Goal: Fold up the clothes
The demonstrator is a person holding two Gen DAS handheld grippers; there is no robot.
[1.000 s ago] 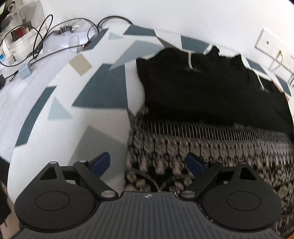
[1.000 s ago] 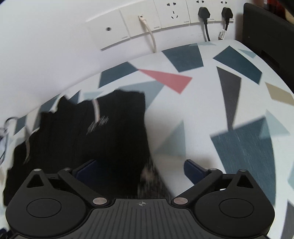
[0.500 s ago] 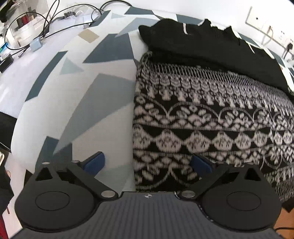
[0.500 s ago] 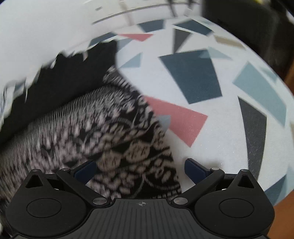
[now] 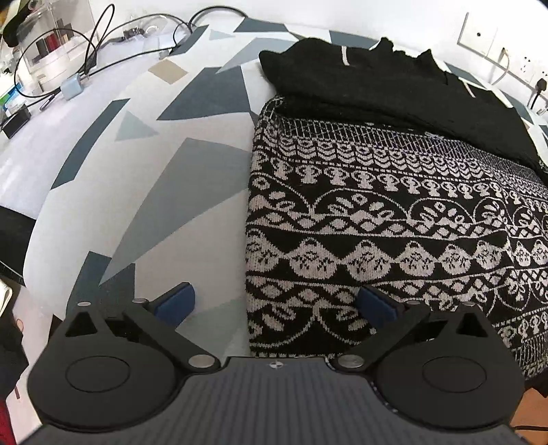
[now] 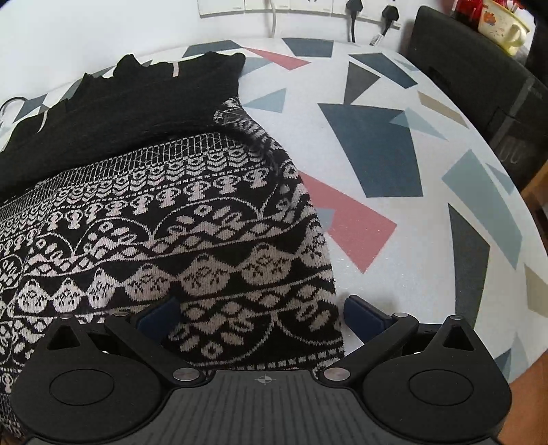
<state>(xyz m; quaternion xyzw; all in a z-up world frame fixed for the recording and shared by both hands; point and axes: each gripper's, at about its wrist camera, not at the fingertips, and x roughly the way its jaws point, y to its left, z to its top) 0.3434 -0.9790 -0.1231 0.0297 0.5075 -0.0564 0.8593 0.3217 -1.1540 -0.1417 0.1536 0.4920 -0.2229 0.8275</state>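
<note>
Two near corners of the patterned knit garment [image 5: 376,219] on the table [image 5: 164,191] sit between spread jaws; left gripper [image 5: 275,303] and right gripper [image 6: 262,316] grasp nothing; pinch both hems evenly, then lift together

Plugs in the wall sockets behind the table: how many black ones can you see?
2. In the right wrist view, one black plug sits in the socket strip, and a second black plug is just right of it. More may be hidden outside the view.
</note>
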